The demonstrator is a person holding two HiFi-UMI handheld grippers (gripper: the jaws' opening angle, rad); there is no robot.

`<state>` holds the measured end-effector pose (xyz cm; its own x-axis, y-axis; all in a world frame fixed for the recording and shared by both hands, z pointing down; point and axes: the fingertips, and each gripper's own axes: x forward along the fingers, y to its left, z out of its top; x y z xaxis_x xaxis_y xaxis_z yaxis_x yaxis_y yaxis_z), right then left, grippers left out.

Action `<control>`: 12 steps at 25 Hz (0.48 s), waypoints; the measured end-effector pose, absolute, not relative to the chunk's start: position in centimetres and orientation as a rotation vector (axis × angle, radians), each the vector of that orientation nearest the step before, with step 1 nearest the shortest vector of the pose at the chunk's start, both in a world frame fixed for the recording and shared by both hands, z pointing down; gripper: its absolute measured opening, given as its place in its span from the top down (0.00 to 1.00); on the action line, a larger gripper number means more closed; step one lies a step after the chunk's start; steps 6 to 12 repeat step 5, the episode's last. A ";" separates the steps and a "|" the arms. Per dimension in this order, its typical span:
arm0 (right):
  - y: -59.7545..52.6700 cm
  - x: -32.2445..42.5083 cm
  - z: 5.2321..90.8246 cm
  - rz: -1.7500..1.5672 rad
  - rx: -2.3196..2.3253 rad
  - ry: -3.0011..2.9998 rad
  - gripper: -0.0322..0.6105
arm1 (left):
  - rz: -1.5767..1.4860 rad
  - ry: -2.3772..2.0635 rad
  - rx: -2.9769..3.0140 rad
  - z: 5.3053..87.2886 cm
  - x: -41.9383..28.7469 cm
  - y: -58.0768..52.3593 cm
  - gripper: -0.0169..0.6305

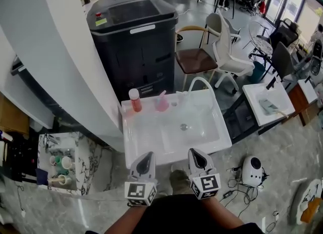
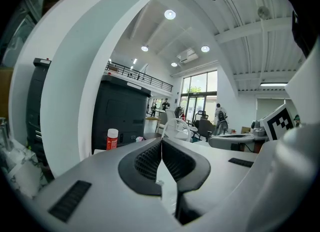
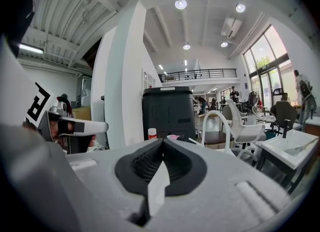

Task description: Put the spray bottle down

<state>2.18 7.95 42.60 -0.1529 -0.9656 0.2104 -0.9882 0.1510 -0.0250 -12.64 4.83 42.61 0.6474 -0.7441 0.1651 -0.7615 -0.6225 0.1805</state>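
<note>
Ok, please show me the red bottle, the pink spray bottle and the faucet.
red bottle (image 1: 135, 102): head view, on its body.
pink spray bottle (image 1: 161, 104): head view, on its body.
faucet (image 1: 198, 80): head view, on its arch.

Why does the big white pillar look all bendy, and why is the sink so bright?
Left gripper view: the wide-angle lens bows the straight pillar and leaves the corners black. Right gripper view: the same bulging, plus ceiling lights that glare as bright spots. Head view: strong light washes the sink out to nearly plain white.
</note>
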 end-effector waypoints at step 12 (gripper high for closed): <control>7.3 2.8 42.4 0.249 1.946 -2.270 0.95 | 0.117 -1.189 2.633 42.9 -11.6 4.5 0.94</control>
